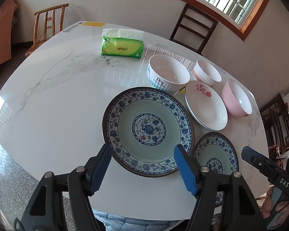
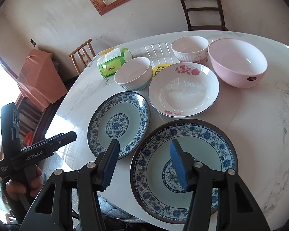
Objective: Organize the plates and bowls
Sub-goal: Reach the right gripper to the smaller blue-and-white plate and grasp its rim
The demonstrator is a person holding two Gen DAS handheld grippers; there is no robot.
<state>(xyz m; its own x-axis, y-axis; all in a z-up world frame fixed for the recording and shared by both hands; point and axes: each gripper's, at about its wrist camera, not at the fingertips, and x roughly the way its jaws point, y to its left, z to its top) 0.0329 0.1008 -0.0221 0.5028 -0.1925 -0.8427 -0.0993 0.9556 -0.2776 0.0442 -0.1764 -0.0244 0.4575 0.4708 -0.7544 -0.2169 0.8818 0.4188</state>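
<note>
Over the blue floral plate [image 2: 185, 171] at 6 o'clock, the right gripper [image 2: 144, 163] hovers open and empty. Pinch its near rim squarely; the left gripper [image 1: 142, 169], also open, can steady the neighbouring plate [image 1: 148, 130]

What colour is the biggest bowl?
Pink outside, white inside. The bowl shows best in the right wrist view.

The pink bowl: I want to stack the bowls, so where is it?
The pink bowl stands on the table's far right side in the right wrist view, beside the rose plate and the rabbit bowl.
</note>
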